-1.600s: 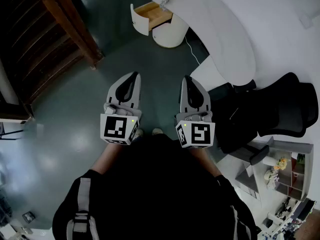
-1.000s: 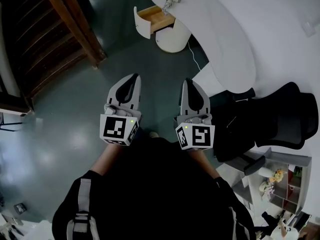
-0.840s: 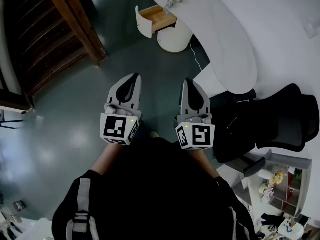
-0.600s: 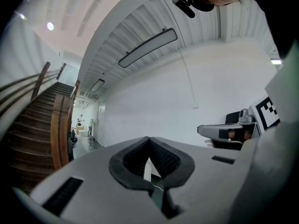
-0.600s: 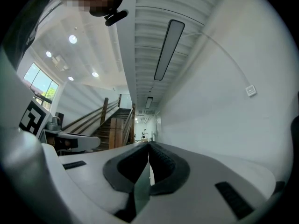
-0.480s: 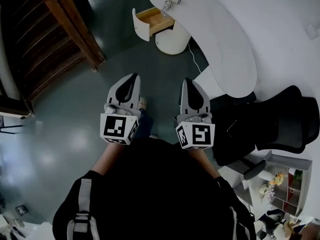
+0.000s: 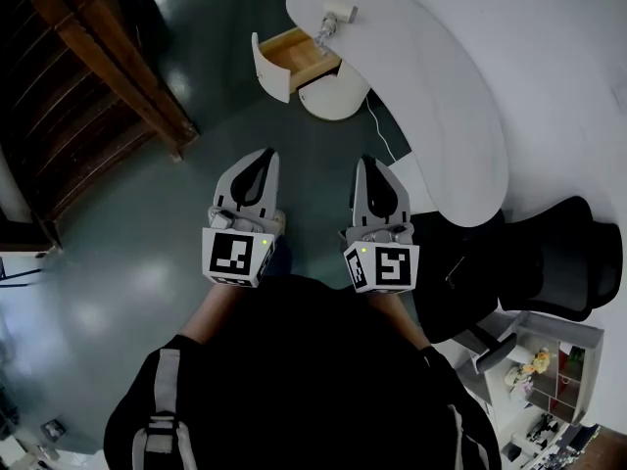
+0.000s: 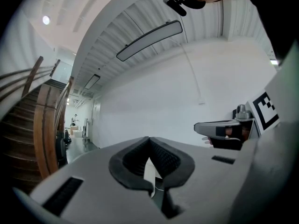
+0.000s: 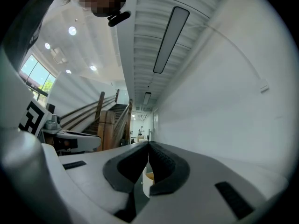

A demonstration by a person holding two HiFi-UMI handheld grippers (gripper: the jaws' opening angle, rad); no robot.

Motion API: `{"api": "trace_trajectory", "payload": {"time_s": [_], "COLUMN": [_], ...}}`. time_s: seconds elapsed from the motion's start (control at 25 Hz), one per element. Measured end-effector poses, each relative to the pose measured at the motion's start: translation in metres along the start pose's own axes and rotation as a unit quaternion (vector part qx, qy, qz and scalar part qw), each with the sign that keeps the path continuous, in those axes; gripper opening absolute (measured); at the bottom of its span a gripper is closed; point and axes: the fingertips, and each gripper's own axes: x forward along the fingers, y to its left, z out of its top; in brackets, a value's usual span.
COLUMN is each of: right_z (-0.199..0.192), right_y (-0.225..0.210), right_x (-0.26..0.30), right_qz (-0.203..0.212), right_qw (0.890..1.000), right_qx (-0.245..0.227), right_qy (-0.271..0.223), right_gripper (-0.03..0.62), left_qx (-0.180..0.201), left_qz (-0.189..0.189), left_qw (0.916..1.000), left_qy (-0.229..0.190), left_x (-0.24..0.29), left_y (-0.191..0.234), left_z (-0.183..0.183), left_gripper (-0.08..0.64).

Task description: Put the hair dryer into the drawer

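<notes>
white curved desk [image 7: 441,76] occupies the 1 o'clock sector of the head view. the hair dryer [image 7: 331,20] lies on the desk edge, at the 1 o'clock side of the open drawer [image 7: 297,53] with its wooden interior; it is not in the drawer. left claw [image 7: 264,153] and right claw [image 7: 367,161] are held side by side over the dark green floor [image 7: 147,262], both pointing toward 12 o'clock, well apart from the drawer. each claw is closed, pads together, nothing gripped. a wooden staircase [image 7: 98,76] stands at 10 o'clock; a black chair [image 7: 549,262] at 3 o'clock.
</notes>
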Motion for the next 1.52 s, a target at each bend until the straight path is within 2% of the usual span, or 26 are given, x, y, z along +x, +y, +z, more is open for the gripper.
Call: {"api": "trace_trajectory", "payload": {"time_s": [0.36, 0.6, 0.8, 1.04, 1.52], "right_z": [-0.018, -0.025, -0.027, -0.029, -0.041], "right_y": [-0.013, -0.023, -0.026, -0.029, -0.054], "right_x": [0.103, 0.142, 0.162, 0.180, 0.252], "right_qz": [-0.033, -0.059, -0.067, -0.064, -0.030], "right_qw": [0.999, 0.998, 0.998, 0.998, 0.999], "right_qx": [0.007, 0.005, 0.000, 0.000, -0.002], "right_qy": [0.018, 0.017, 0.018, 0.020, 0.011], "right_gripper": [0.023, 0.023, 0.023, 0.023, 0.023], "left_qx": [-0.008, -0.011, -0.015, -0.028, -0.025], "left_qz": [-0.040, -0.076, -0.091, -0.094, -0.084], "left_qw": [0.9990, 0.9970, 0.9957, 0.9948, 0.9961], "left_qy": [0.016, 0.013, 0.012, 0.027, 0.013], "left_x": [0.087, 0.129, 0.149, 0.165, 0.224], "left_y": [0.064, 0.082, 0.091, 0.099, 0.121], "left_z": [-0.011, -0.014, -0.016, -0.026, -0.024], "left_gripper": [0.005, 0.005, 0.005, 0.005, 0.005]}}
